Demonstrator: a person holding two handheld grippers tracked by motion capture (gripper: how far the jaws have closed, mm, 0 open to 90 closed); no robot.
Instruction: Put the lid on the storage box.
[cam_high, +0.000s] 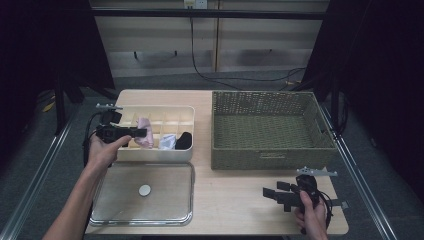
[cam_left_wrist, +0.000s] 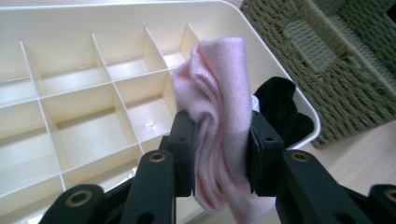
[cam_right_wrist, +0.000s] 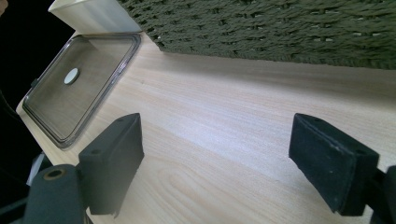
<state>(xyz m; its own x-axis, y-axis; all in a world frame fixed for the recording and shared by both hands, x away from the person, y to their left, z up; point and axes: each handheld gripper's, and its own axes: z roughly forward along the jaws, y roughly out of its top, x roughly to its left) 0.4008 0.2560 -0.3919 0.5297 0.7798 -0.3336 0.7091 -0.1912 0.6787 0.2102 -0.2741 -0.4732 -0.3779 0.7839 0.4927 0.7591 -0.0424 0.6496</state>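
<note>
High view: the left hand-held gripper (cam_high: 141, 133), at the left of the frame, pinches a pale pink knitted sock (cam_high: 145, 133) and holds it over the cream plastic divided organiser box (cam_high: 155, 155), which stands in the upper left part of the light wooden worktop (cam_high: 230, 195). In the box's lower right compartments lie a white rolled fabric item (cam_high: 168, 142) and a black rolled sock (cam_high: 184, 141). Below the box, in the lower left of the frame, a clear plastic lid with a round white centre disc (cam_high: 142, 197) lies flat on the worktop. To the right of the box, just beside it, stands an olive-green woven rectangular basket (cam_high: 270, 159). In the lower right of the frame the right hand-held gripper (cam_high: 272, 196) is held low over bare worktop, well apart from the sock.

Left gripper view: both black jaws press on the folded pink sock (cam_left_wrist: 219, 121), which rises above them in the centre of the frame; the compartments (cam_left_wrist: 93, 107) behind it at left show pale bare floors.

Right gripper view: the jaws stand spread, with bare wood (cam_right_wrist: 219, 135) between them; the lid (cam_right_wrist: 77, 88) shows at upper left, the basket wall (cam_right_wrist: 280, 28) along the top.
</note>
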